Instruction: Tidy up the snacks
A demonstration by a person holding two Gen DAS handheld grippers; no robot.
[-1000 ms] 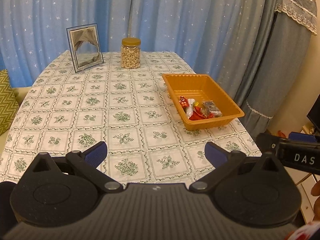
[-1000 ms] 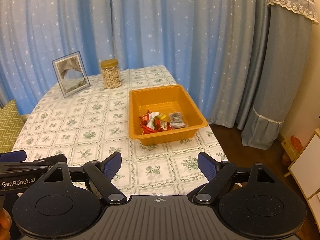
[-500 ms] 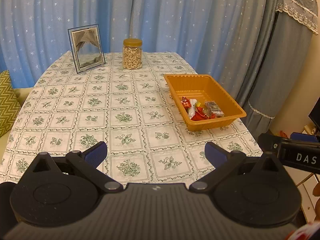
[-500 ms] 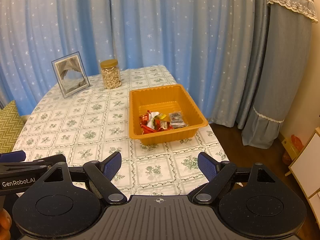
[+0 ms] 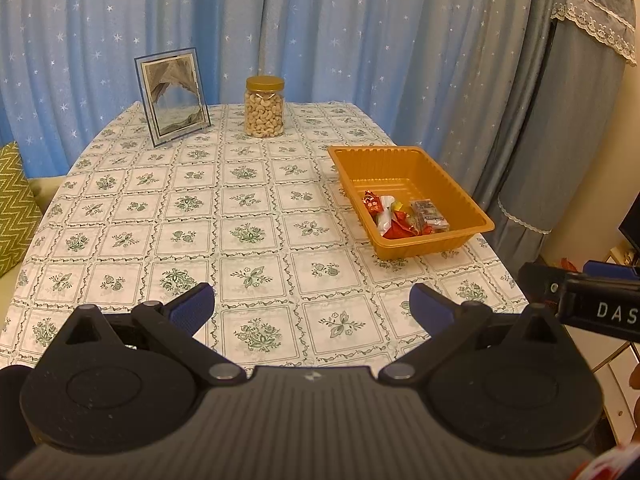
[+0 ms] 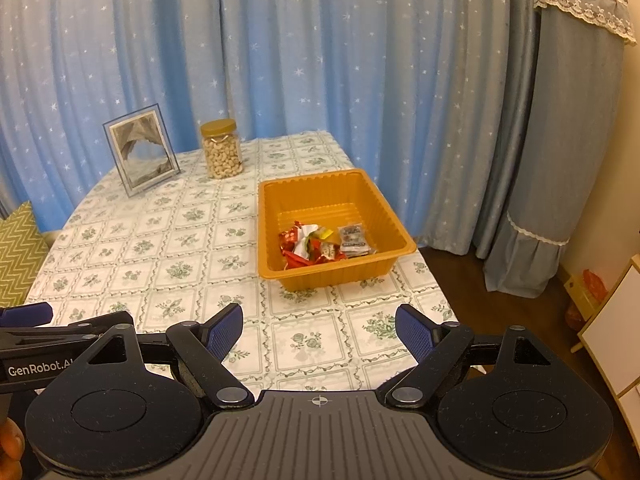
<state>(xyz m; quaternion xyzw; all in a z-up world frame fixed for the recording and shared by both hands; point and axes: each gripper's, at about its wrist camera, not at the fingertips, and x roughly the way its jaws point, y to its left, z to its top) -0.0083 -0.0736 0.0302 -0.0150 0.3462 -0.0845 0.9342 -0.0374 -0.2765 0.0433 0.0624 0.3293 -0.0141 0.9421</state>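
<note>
Holding unchanged: left claw and right claw wide, empty; snacks gathered in orange tray; sorting looks finished.

Inventory by kind, as counted across both wrist views:

- Orange tray: one, standing on the tablecloth.
- Snack packets: a small heap inside the tray. One clear flat packet lies apart at the right of the heap. The red, white and yellow wrappers overlap, so their exact number cannot be told; at least three.
- Jar of cashews: one, with one gold lid.
- Picture frame: one, upright.
- Table: one, under one patterned cloth.
- Green zigzag cushion: one.
- Grippers: two, the left gripper and the right gripper, each with two blue-padded fingers.
</note>
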